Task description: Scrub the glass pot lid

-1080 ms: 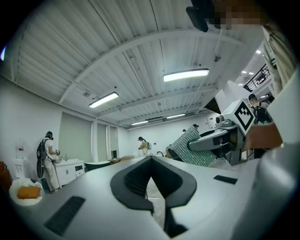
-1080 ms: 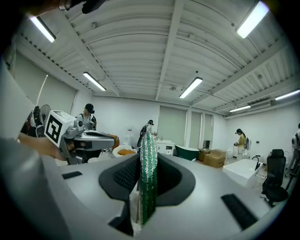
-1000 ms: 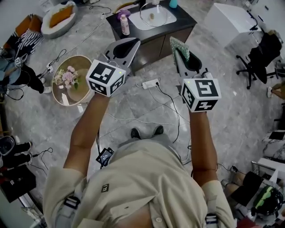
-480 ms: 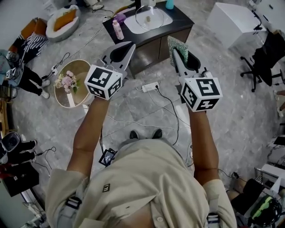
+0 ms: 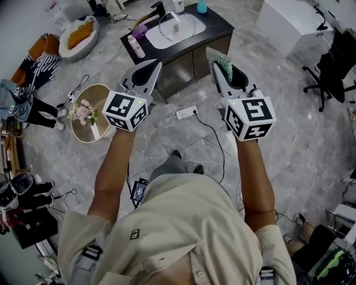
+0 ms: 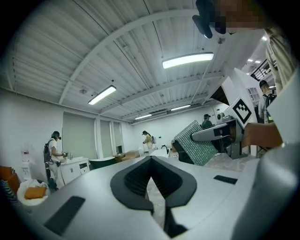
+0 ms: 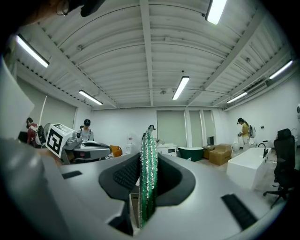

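Observation:
The glass pot lid lies in a white sink basin on a dark cabinet, far ahead on the floor level below me. My right gripper is shut on a green glittery scrub sponge, which stands edge-on between the jaws in the right gripper view. My left gripper is shut with nothing in it. The left gripper view shows the sponge beside it. Both grippers hang in the air short of the cabinet, apart from the lid.
On the dark cabinet stand a pink bottle and a teal cup. A round tray with flowers, a power strip with cables, an office chair and a white block sit on the floor.
The person has stepped forward, one knee now showing. The cabinet has slid up and left in the view. Both grippers keep their pose, the sponge still held.

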### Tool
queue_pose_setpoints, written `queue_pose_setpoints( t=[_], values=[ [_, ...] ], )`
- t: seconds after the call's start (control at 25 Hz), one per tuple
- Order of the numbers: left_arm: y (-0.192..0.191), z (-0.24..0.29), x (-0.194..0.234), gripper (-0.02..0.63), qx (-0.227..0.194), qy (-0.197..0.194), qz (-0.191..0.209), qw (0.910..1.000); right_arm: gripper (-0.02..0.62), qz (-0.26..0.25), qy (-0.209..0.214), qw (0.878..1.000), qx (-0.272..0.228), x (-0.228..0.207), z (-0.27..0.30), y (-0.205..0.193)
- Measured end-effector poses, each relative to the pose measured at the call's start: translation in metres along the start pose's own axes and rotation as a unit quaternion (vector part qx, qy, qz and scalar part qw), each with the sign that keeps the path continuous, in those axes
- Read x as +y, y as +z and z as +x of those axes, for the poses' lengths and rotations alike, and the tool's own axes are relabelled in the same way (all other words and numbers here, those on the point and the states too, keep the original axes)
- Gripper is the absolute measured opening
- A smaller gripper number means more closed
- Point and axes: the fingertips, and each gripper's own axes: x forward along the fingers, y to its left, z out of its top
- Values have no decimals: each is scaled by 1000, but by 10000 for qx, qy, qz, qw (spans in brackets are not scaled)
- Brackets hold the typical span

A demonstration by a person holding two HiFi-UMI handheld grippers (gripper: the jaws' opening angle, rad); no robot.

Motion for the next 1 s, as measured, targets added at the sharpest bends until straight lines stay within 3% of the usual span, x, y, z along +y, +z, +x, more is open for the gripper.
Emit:
queue_pose_setpoints(
  t=[0.4, 1.0],
  values=[
    [-20, 85, 15, 9, -71, -187, -96, 9998, 89, 34, -345, 9991, 260, -72, 25, -28],
    [-56, 231, 146, 9, -160, -390, -277, 9987, 89, -199, -543, 9971, 501, -158, 192, -24]
  ],
)
